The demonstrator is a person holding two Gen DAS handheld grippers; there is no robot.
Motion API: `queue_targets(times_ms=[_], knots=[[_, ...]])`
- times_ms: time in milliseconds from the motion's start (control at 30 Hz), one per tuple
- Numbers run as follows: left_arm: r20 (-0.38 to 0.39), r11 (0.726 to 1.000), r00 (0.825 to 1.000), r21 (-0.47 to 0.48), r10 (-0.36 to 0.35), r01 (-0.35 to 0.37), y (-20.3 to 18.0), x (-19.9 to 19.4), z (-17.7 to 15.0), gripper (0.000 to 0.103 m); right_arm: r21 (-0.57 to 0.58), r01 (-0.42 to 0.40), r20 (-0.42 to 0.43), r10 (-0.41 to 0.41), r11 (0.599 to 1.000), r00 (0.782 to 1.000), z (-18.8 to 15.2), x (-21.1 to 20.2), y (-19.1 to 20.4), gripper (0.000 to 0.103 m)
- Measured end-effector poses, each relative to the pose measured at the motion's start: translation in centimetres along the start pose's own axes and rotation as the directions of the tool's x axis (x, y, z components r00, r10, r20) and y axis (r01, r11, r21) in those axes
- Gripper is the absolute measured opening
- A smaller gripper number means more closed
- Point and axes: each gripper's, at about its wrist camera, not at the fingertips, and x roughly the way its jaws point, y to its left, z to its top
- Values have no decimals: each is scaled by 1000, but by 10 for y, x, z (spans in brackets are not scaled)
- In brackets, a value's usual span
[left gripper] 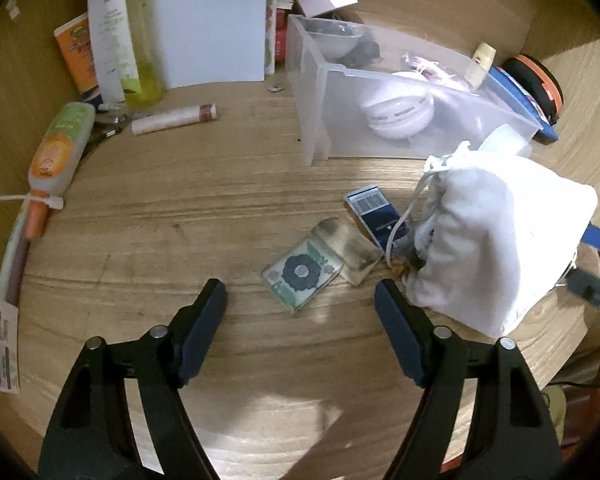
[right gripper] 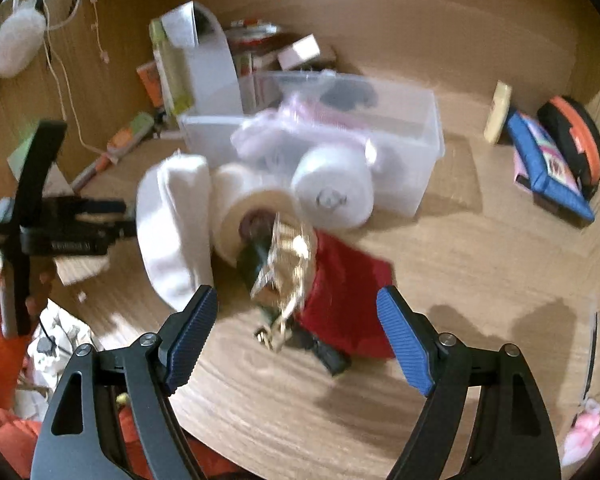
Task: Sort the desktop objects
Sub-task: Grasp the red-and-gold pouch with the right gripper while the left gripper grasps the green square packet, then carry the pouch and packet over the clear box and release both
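In the left wrist view my left gripper is open and empty above the wooden desk. Just ahead lie a small clear packet with a dark flower print, a stained pouch and a dark blue barcoded box. A white drawstring bag stands at its right finger. In the right wrist view my right gripper is open and empty over a red cloth with gold cord. White rolls and the white bag lie beyond, blurred.
A clear plastic bin holds a white round device. Bottles and a white box stand at the back left; tubes lie at left. A blue book and an orange-black disc sit at right.
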Motion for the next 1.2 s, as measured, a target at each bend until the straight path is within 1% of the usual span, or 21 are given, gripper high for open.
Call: queue_targets(times_ms=[100, 167, 233, 267, 367, 433, 500, 600, 633, 767, 900, 1000, 1100, 1200], knots=[[20, 1000, 1000, 10, 15, -15, -3, 1, -1, 72, 5, 14, 0, -14, 1000, 1000, -1, 5, -2, 79], [32, 999, 999, 19, 35, -36, -4, 1, -1, 67, 16, 4, 3, -4, 1000, 1000, 1, 7, -5, 79], [44, 999, 999, 23, 21, -22, -5, 0, 0, 62, 27, -2, 8, 2, 1000, 1000, 5, 9, -8, 78], [48, 1000, 999, 26, 14, -15, -5, -1, 0, 58, 31, -5, 11, 4, 1000, 1000, 7, 9, -9, 75], [59, 999, 998, 49, 7, -10, -9, 0, 1, 48, 43, -38, 4, 38, 998, 999, 12, 12, -14, 58], [70, 997, 997, 71, 16, -21, -12, 0, -1, 45, 63, -75, 7, 74, 995, 997, 15, 13, -19, 52], [80, 996, 997, 88, 24, -31, -14, 2, -2, 41, 80, -98, 12, 98, 992, 995, 17, 13, -24, 43], [86, 995, 996, 91, 20, -28, -15, 4, -1, 40, 104, -115, 21, 113, 988, 993, 19, 13, -31, 34], [88, 996, 996, 89, 20, -28, -14, 4, -1, 40, 110, -120, 24, 118, 987, 993, 20, 13, -33, 32], [104, 997, 994, 66, 24, -31, -12, 1, 0, 40, 129, -108, 48, 102, 986, 994, 23, 7, -40, 21], [132, 999, 991, 41, 21, -27, -7, -10, 2, 40, 139, -98, 85, 87, 985, 993, 27, -4, -47, 19], [162, 999, 987, 34, 26, -32, -6, -21, 4, 40, 150, -107, 121, 89, 983, 989, 32, -15, -53, 19], [196, 1000, 981, 22, -9, 5, -6, -30, 7, 40, 154, -130, 161, 105, 980, 981, 37, -23, -58, 19], [215, 999, 976, 4, -42, 43, -7, -37, 14, 40, 159, -131, 195, 99, 979, 976, 44, -31, -59, 19]])
